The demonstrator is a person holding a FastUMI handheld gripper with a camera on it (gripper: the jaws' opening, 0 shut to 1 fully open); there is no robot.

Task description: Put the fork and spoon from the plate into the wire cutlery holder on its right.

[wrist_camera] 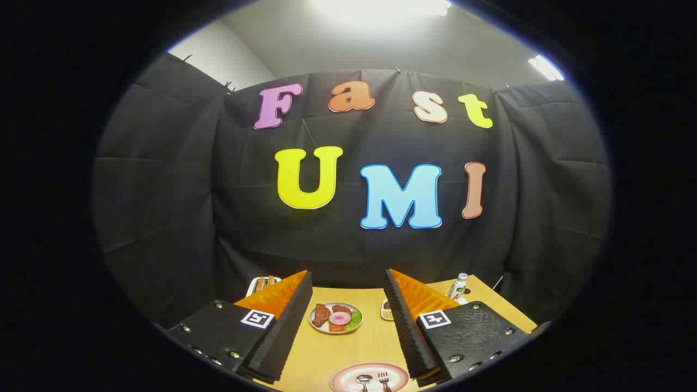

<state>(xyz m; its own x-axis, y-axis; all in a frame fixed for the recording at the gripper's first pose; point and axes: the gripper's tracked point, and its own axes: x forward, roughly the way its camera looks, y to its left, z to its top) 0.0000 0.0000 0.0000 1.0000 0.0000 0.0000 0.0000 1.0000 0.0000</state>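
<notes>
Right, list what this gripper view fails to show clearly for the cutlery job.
- Wire cutlery holder: not identifiable; the finger right of the pink plate covers that side.
- Spoon and fork: handles cut off at the view's lower edge.
- Small dish: half hidden by that finger.
- Gripper: open, holding nothing.

Between my fingers, close to me, lies a pink plate [343, 377] with a darker rim, and on it a silver spoon [363, 380] and a silver fork [384, 380]. Further ahead is a white plate [336, 318] with brown, pink, green and red food. The table [366, 340] is light yellow wood. Beyond my right finger stands a white bottle [458, 287] with a green and red label.
</notes>
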